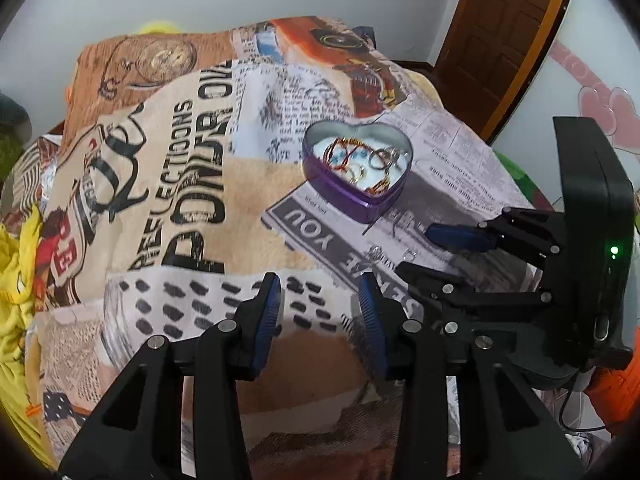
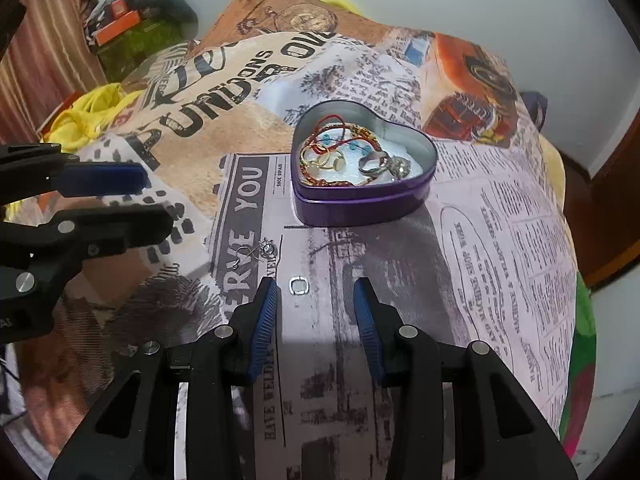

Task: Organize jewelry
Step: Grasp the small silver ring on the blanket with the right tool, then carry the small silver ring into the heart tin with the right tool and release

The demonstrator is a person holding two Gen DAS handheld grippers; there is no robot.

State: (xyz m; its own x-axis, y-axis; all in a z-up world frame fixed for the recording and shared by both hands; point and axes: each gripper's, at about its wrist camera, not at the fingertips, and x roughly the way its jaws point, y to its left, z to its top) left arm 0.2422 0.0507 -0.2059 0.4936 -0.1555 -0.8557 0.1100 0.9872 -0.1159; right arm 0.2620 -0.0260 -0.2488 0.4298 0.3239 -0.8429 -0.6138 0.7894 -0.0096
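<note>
A purple heart-shaped tin [image 1: 362, 196] [image 2: 362, 204] stands open on the printed cloth. It holds red thread bracelets, rings and blue beads on white padding. A small silver ring [image 2: 299, 284] lies on the cloth just ahead of my right gripper [image 2: 316, 296], near its left finger. A silver earring [image 2: 256, 254] lies a little further left; it also shows in the left wrist view [image 1: 408, 255]. My right gripper is open and empty. My left gripper [image 1: 320, 300] is open and empty, left of the right one, above the cloth.
The cloth [image 1: 180, 152] with newspaper print covers a raised surface and drops off at its edges. Yellow fabric [image 2: 84, 116] and a pile of items [image 2: 136, 20] lie at the far left. A wooden door [image 1: 504, 32] stands at the back right.
</note>
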